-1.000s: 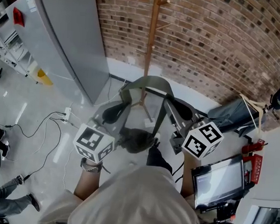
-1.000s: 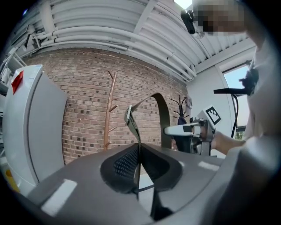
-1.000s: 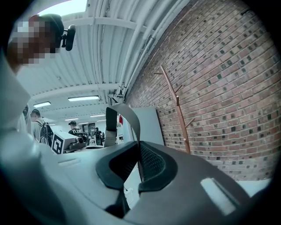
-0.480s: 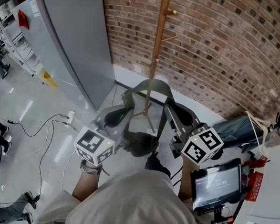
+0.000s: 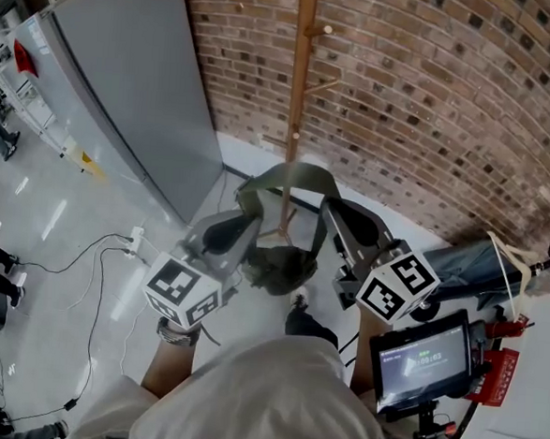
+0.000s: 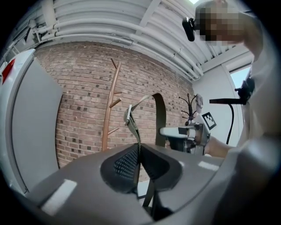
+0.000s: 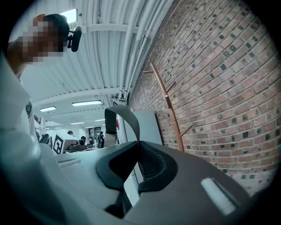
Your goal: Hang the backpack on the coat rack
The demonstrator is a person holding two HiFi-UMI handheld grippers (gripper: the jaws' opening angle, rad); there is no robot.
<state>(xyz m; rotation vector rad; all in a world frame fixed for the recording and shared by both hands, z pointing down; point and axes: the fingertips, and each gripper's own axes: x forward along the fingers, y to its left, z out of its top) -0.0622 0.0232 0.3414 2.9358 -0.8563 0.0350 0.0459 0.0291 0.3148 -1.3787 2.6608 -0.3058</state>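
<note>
An olive-green backpack [image 5: 273, 268] hangs by its strap [image 5: 287, 174] between my two grippers, above the floor. My left gripper [image 5: 240, 223] is shut on the strap's left side, and the webbing [image 6: 134, 127] runs up out of its closed jaws. My right gripper [image 5: 332, 210] is shut on the strap's right side, where the band [image 7: 125, 116] arches over its jaws. The wooden coat rack [image 5: 298, 84] stands straight ahead against the brick wall, its pegs above the strap. It also shows as the coat rack [image 6: 109, 110] and the coat rack [image 7: 169, 110] in the gripper views.
A tall grey cabinet [image 5: 125, 81] stands left of the rack. Cables [image 5: 94, 248] lie across the floor at the left. A screen on a stand [image 5: 423, 351] and a dark bag [image 5: 462, 232] are at the right. The brick wall [image 5: 434, 94] closes the far side.
Both grippers have carried the backpack forward, closer to the coat rack's pole. The strap is still clamped in both.
</note>
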